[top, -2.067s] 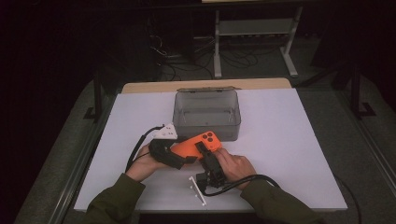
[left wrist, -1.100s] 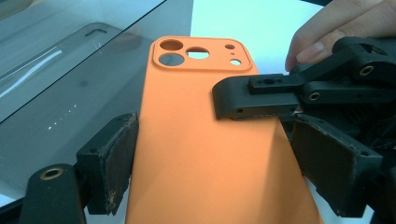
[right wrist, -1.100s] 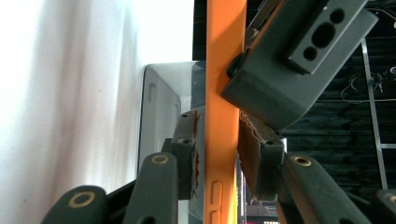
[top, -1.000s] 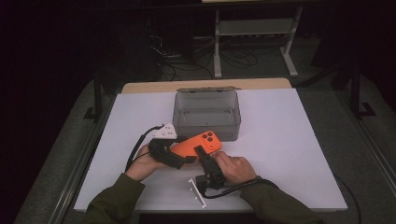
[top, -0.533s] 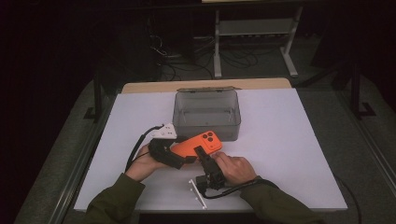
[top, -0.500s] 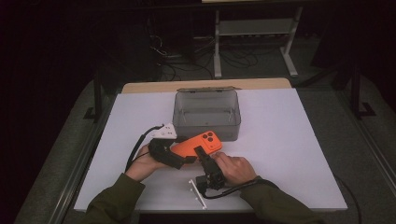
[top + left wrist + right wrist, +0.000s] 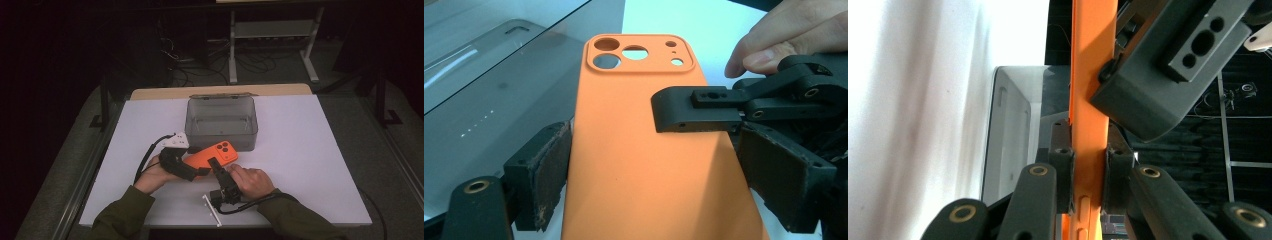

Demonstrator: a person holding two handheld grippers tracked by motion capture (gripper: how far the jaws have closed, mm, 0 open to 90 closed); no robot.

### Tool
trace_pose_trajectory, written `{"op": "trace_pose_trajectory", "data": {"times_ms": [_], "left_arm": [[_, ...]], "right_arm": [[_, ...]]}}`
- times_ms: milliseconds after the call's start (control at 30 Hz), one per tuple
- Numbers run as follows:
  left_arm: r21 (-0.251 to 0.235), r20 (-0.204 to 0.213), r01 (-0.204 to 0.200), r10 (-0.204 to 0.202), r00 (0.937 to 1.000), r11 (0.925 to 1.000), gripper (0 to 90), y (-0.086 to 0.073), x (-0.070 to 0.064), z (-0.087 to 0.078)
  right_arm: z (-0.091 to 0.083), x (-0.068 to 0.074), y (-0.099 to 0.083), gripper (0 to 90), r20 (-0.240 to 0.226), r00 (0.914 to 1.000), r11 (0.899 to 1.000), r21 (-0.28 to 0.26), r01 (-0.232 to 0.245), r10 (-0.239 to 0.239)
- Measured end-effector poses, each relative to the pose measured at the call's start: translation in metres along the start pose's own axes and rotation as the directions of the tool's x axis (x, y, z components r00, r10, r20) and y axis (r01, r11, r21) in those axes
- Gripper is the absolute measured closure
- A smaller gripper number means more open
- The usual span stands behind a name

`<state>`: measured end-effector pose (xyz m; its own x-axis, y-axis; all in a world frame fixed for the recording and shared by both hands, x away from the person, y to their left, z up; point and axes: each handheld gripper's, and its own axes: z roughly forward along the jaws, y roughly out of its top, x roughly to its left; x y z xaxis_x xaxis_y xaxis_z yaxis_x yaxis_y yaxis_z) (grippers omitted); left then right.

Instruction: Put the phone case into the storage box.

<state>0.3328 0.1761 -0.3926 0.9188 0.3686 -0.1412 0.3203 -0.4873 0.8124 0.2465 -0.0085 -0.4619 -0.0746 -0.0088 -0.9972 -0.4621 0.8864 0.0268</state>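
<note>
The right claw (image 7: 1088, 175) is pinching the long edge of the orange phone case (image 7: 210, 156), jaws pressed onto both faces, while the left claw (image 7: 651, 170) straddles the case's width with its pads (image 7: 549, 175) at or just off the side edges; whether they truly press it is hard to tell. The case is held just above the white table (image 7: 310, 150), right in front of the clear grey box (image 7: 221, 122), so lifting looks done and, if the box is its goal, placing it inside is left.
</note>
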Motion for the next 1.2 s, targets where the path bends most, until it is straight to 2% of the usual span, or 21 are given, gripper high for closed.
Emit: {"op": "trace_pose_trajectory", "data": {"times_ms": [633, 1067, 1200], "left_arm": [[-0.016, 0.011, 0.000, 0.000, 0.9999, 0.9999, 11.7, 0.002, 0.000, -0.011], [-0.014, -0.040, 0.004, -0.005, 0.9992, 0.9999, 0.0, -0.005, 0.002, -0.024], [-0.013, -0.074, 0.004, -0.005, 0.9973, 0.9999, 0.0, -0.011, 0.004, -0.029]], "right_arm": [[0.002, 0.002, -0.003, 78.6, -0.028, 0.9996, 1.000, 0.015, 0.002, -0.002], [0.002, 0.002, -0.008, 78.6, -0.038, 0.9993, 0.999, 0.032, -0.003, 0.004], [0.001, 0.002, -0.008, 78.6, -0.043, 0.9991, 0.999, 0.033, -0.003, 0.005]]}}
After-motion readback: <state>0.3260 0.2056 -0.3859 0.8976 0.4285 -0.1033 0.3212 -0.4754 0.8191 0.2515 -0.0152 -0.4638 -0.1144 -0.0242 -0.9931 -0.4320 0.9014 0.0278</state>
